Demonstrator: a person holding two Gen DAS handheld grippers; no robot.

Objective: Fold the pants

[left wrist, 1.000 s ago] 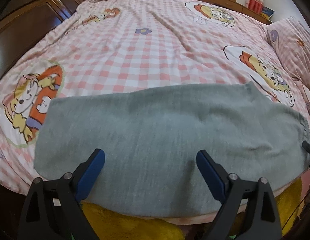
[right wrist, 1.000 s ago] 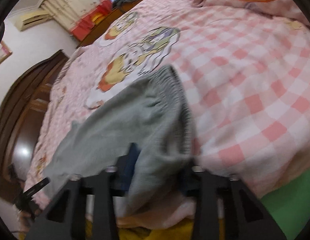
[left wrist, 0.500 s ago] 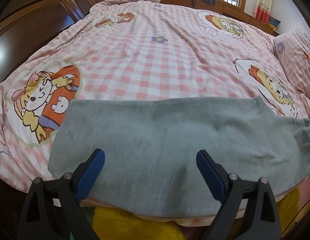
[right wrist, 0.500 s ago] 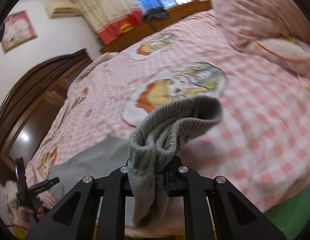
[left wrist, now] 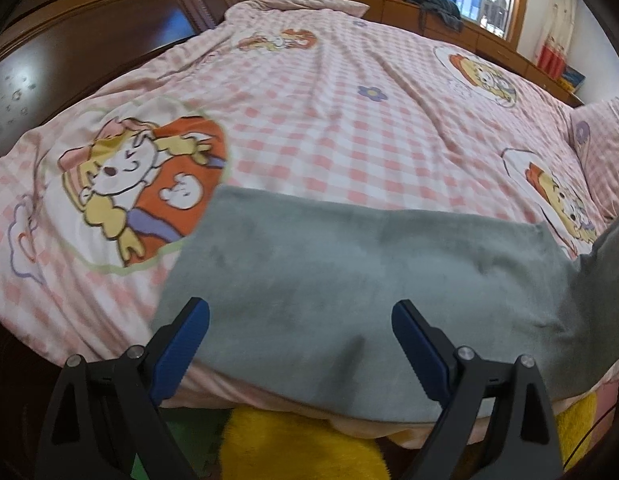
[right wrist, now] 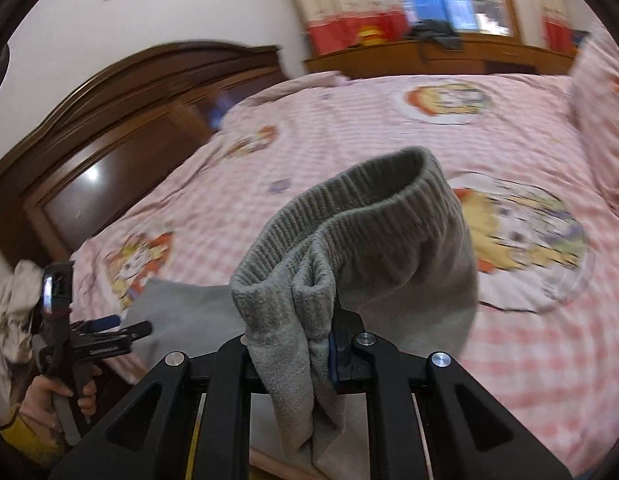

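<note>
Grey pants (left wrist: 349, 276) lie flat along the near edge of the bed, legs toward the left. My left gripper (left wrist: 299, 344) hovers open above their lower part, blue pads wide apart and touching nothing. At the right edge of the left wrist view the pants' waist end (left wrist: 605, 280) rises off the bed. In the right wrist view my right gripper (right wrist: 305, 344) is shut on the bunched, ribbed waistband (right wrist: 349, 216), lifted above the bedcover. The rest of the pants (right wrist: 181, 312) trail down to the left. The left gripper (right wrist: 105, 330) shows there too, held by a hand.
The bed has a pink checked cover (left wrist: 329, 120) with cartoon prints. A dark wooden wardrobe (left wrist: 89, 40) stands at the left, a pillow (left wrist: 605, 152) at the right, and a wooden ledge with clothes (left wrist: 433, 4) below the window. Something yellow (left wrist: 293, 444) lies under the bed edge.
The right gripper closed on the waistband, rose and rolled, lifting the waist end off the bed. The left gripper shifted along the pants toward the leg end and stayed open.
</note>
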